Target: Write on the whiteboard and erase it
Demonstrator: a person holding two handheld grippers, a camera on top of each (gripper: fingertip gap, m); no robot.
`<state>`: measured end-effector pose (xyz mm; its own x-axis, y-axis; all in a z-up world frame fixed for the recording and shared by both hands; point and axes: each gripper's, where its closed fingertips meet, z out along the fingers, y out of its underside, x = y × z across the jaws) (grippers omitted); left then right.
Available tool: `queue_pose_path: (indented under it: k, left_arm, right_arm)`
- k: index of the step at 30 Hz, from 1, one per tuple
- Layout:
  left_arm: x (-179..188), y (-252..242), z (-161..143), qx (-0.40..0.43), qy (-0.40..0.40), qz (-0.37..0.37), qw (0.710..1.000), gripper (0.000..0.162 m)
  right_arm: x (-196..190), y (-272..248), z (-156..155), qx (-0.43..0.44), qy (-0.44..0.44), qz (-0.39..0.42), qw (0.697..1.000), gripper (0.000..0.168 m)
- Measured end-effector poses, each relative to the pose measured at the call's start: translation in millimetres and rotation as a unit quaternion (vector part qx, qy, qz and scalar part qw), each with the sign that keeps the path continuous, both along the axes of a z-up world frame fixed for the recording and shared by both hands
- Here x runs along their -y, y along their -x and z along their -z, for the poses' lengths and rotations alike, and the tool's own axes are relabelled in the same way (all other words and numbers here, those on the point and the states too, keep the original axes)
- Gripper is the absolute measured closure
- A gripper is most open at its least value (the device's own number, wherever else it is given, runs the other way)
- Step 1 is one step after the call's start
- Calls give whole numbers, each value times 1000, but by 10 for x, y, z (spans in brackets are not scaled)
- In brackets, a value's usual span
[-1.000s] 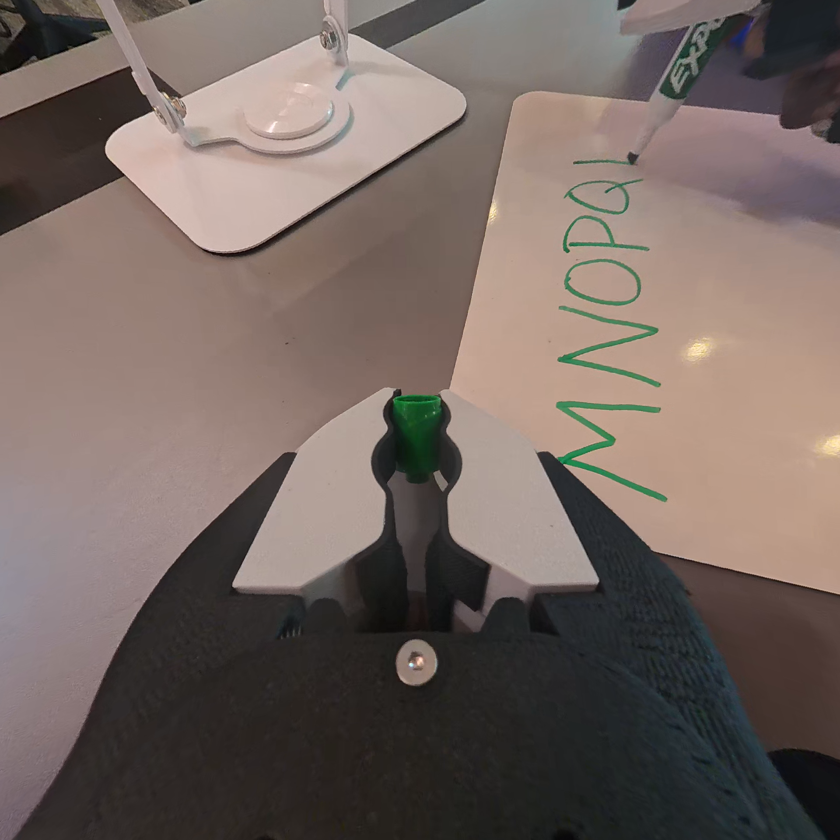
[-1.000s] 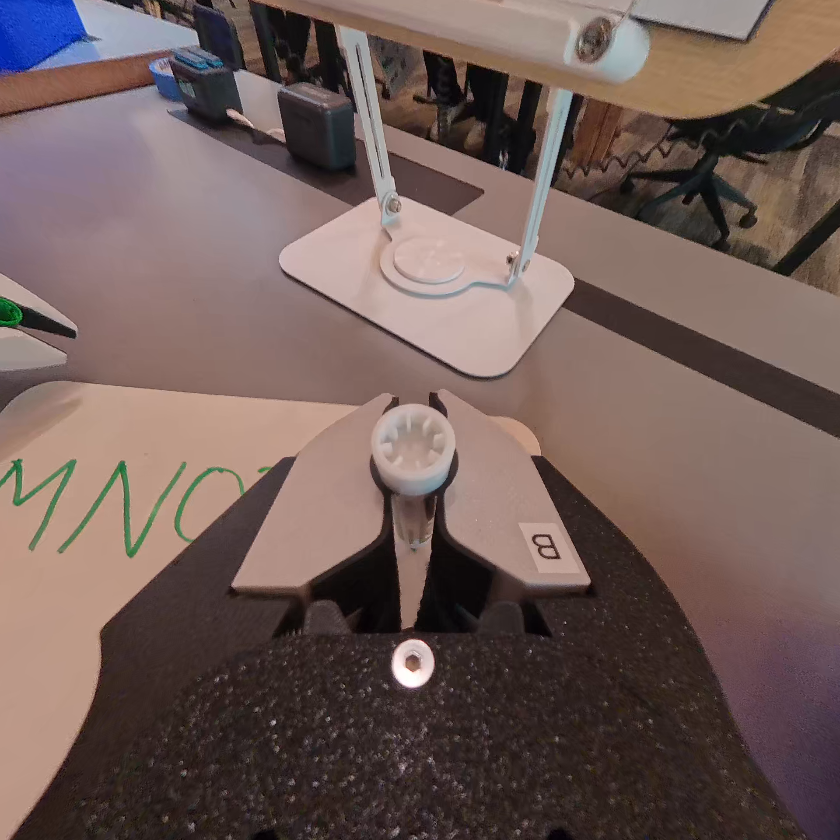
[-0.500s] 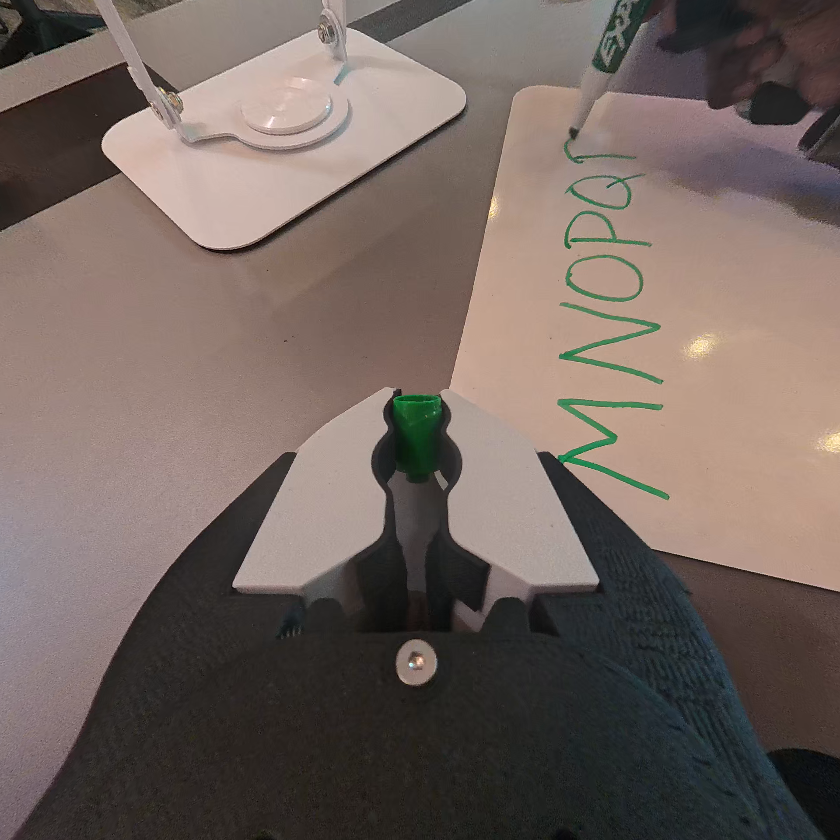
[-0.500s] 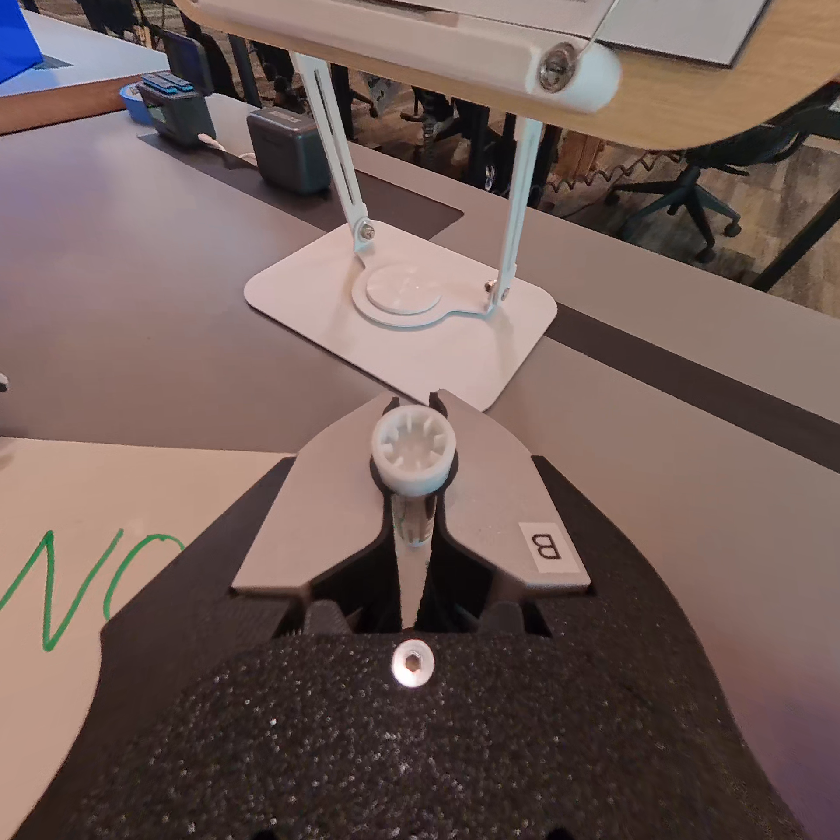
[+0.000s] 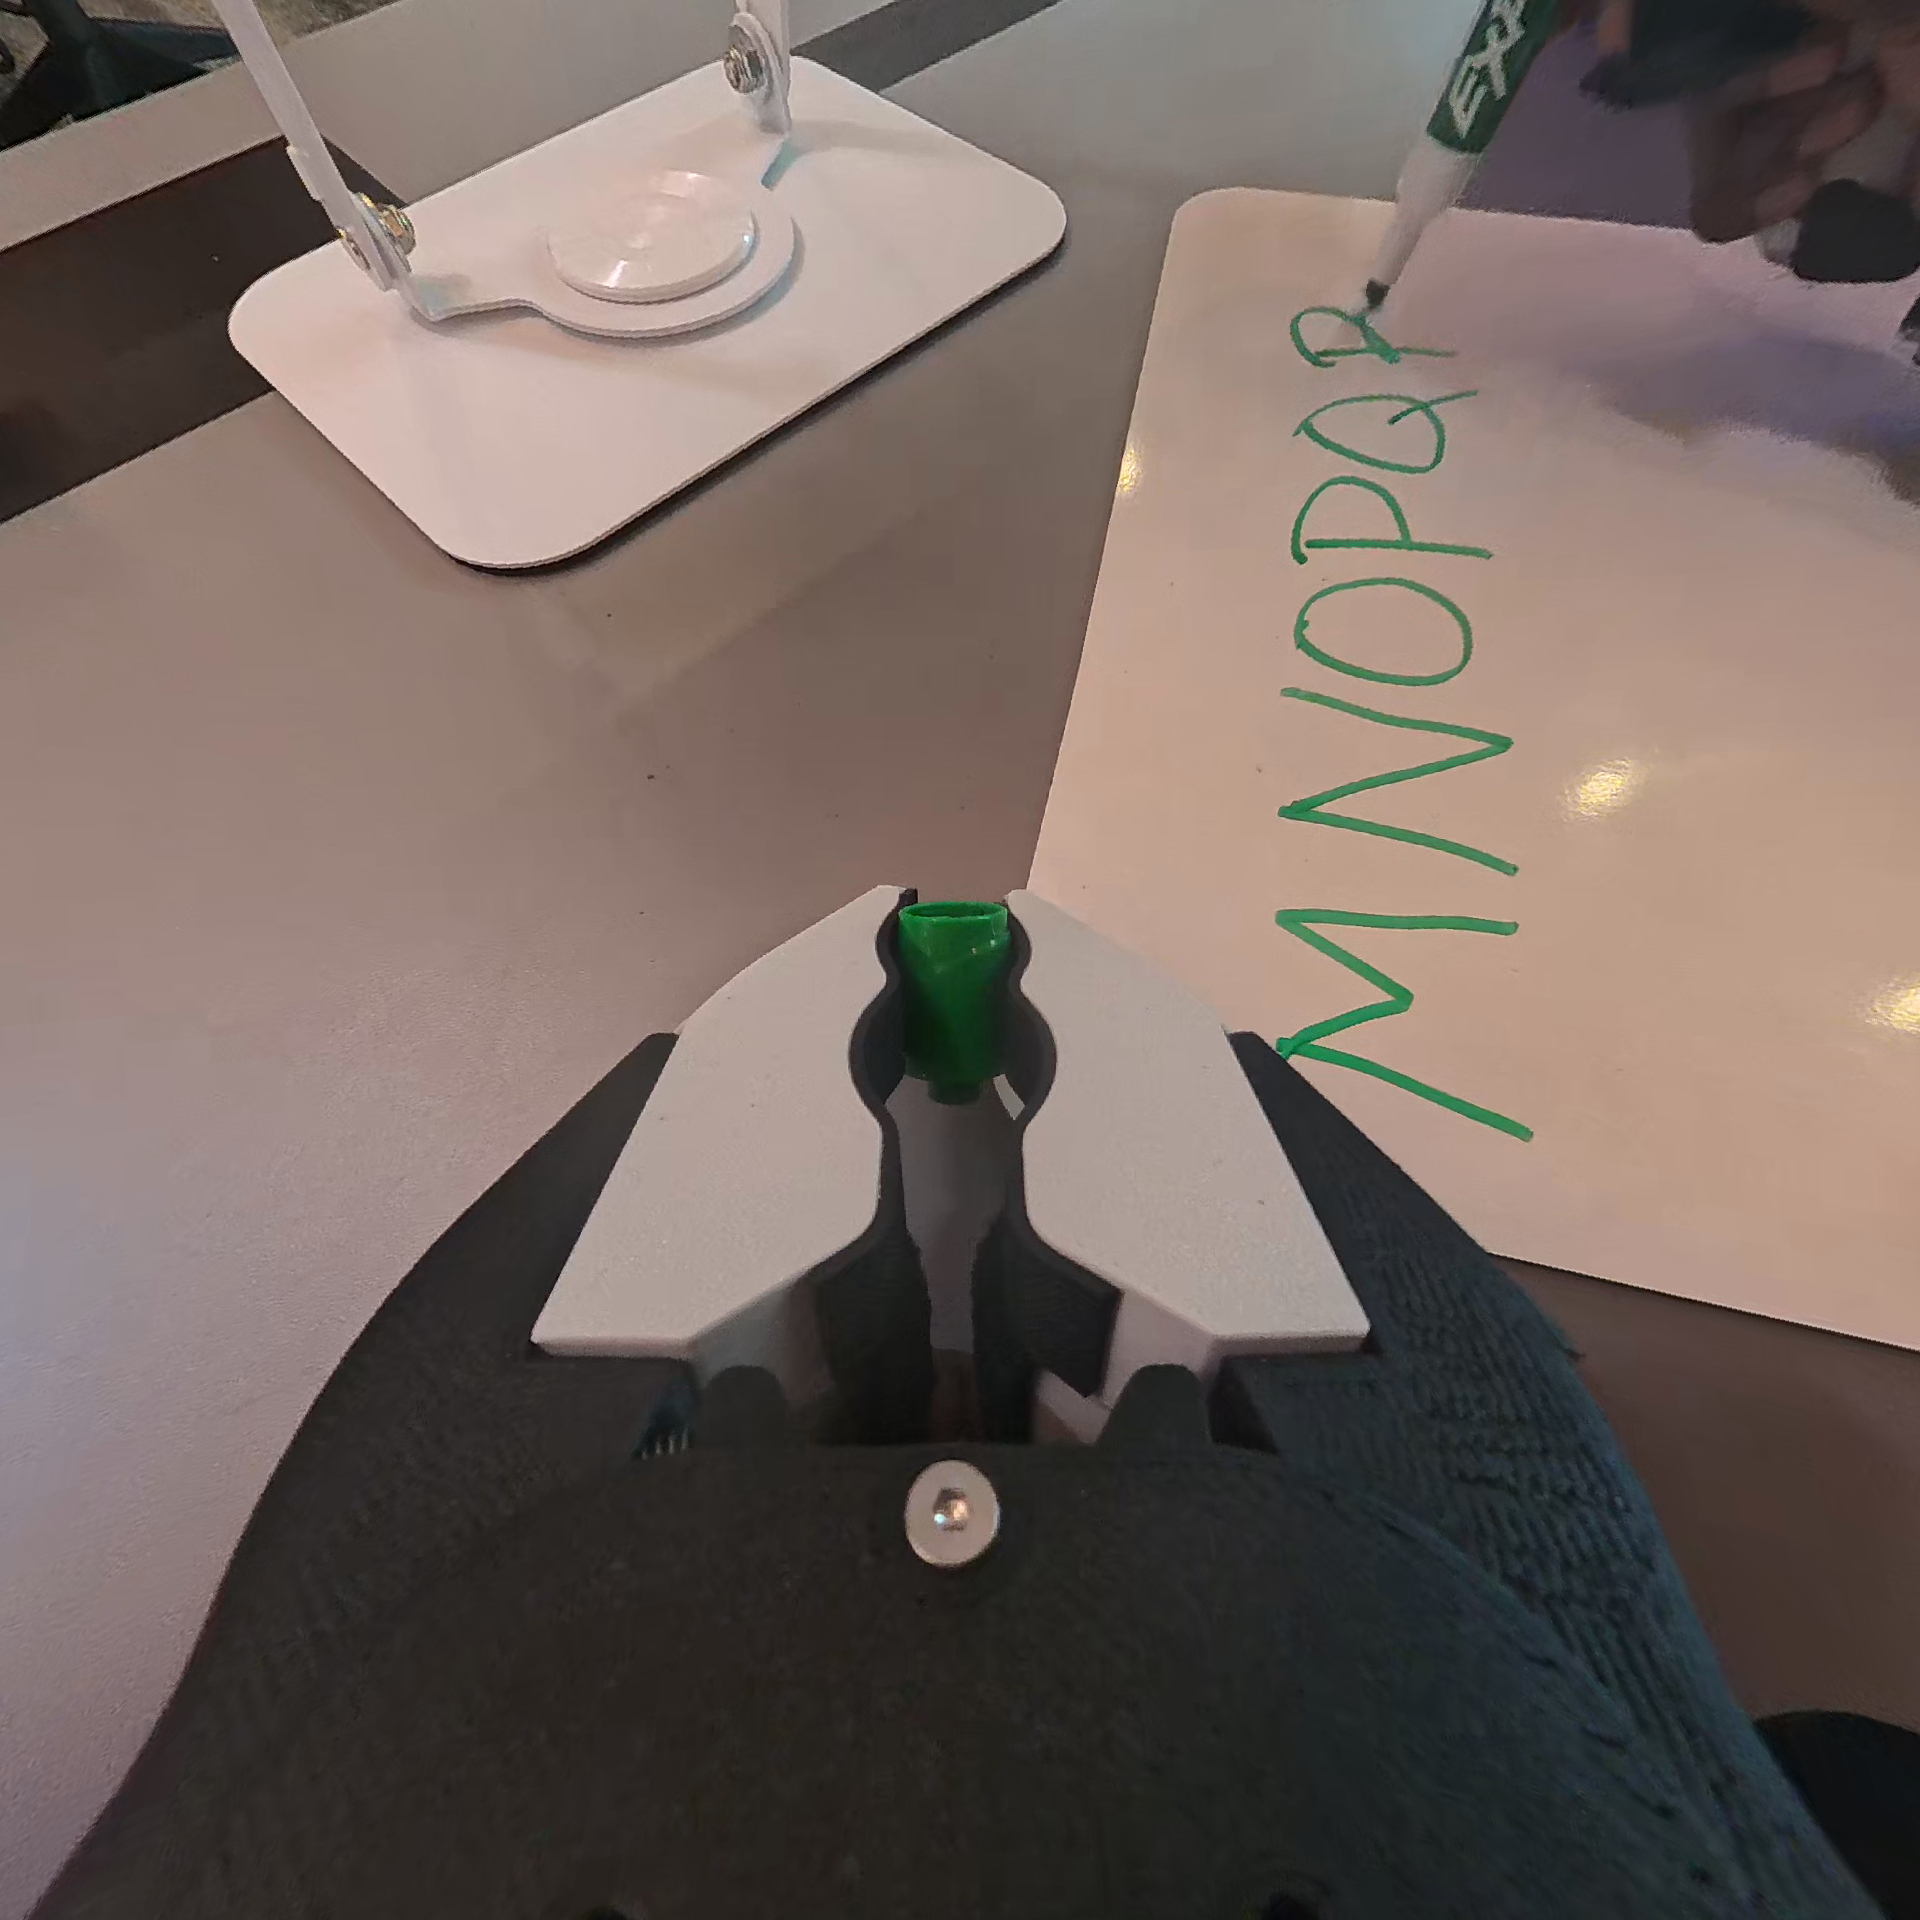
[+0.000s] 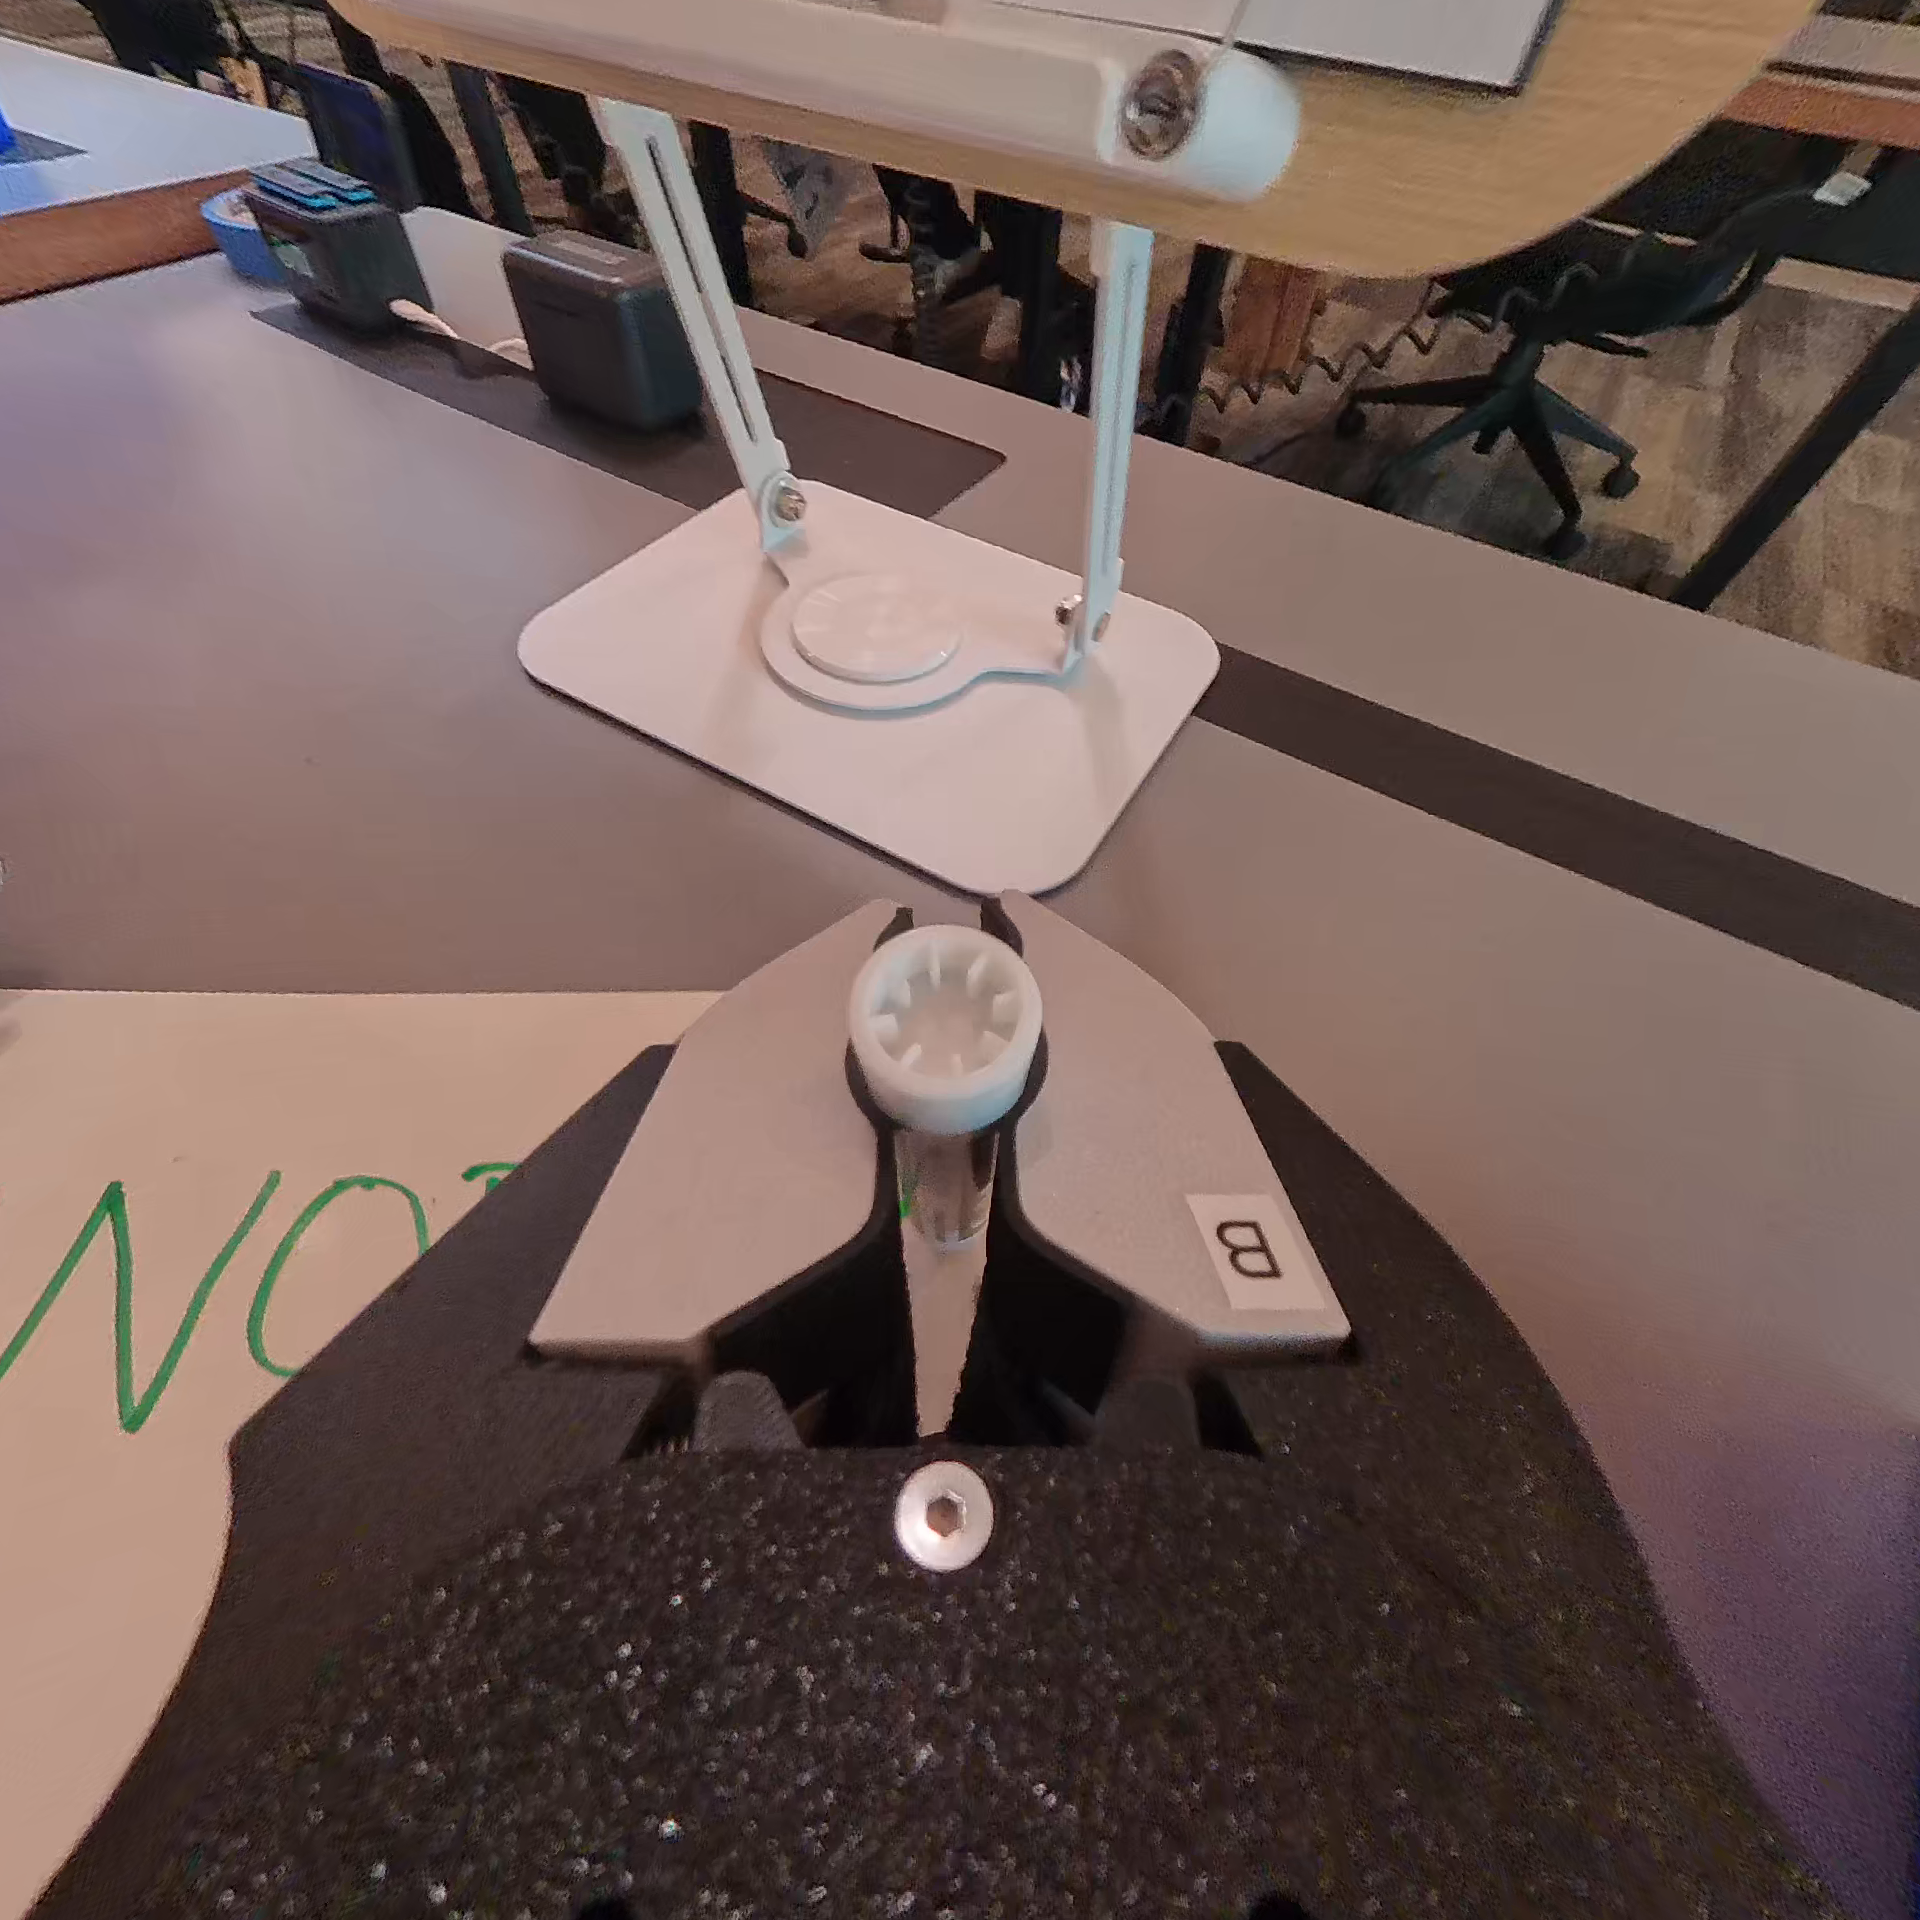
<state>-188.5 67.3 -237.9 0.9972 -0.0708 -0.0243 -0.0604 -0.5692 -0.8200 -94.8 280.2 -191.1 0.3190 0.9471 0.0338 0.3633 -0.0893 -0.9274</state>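
Nearest you, your left gripper (image 5: pixel 951 971) has its jaws closed on a small green marker cap (image 5: pixel 952 992) above the grey table (image 5: pixel 436 935), while your right gripper (image 6: pixel 945 1013) has its jaws clamped on the white ribbed end of a marker (image 6: pixel 945 1023). Just beyond, the flat white whiteboard (image 5: pixel 1683 935) lies on the table with green letters (image 5: pixel 1392 665), the green-labelled marker's tip (image 5: pixel 1377 294) touching its far end. Farther off stands a white metal stand base (image 6: pixel 935 748).

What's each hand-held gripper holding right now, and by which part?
Left hand-held gripper: green marker cap, clamped around its sides. Right hand-held gripper: marker, gripped on the barrel near its white rear end, tip on the whiteboard.
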Motion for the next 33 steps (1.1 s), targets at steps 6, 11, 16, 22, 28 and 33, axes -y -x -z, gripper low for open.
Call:
queue_pose_path:
  k: [6, 11, 16, 22, 28, 33]
  left_arm:
    - [-12, -25, -6, -2, -3, 6, 1000, 148]
    - [-17, -137, -103, -10, -32, 35, 999, 148]
    - [-23, -555, -365, 58, -105, 148, 982, 148]
    - [31, -880, -421, 76, -117, 226, 964, 148]
    - [54, -1035, -497, 56, -145, 256, 954, 148]
    - [99, -1123, -613, 51, -179, 286, 940, 148]
  right_arm:
    - [-189, -199, -25, 4, -18, 44, 999, 155]
    - [30, -84, -492, -103, -49, 6, 993, 155]
    - [1157, -64, -1230, -292, 119, -165, 935, 154]
    - [2097, 87, -1203, -296, 202, -276, 892, 155]
    - [2121, 187, -1066, -257, 182, -270, 910, 155]
    - [2209, 207, -1007, -246, 186, -283, 908, 155]
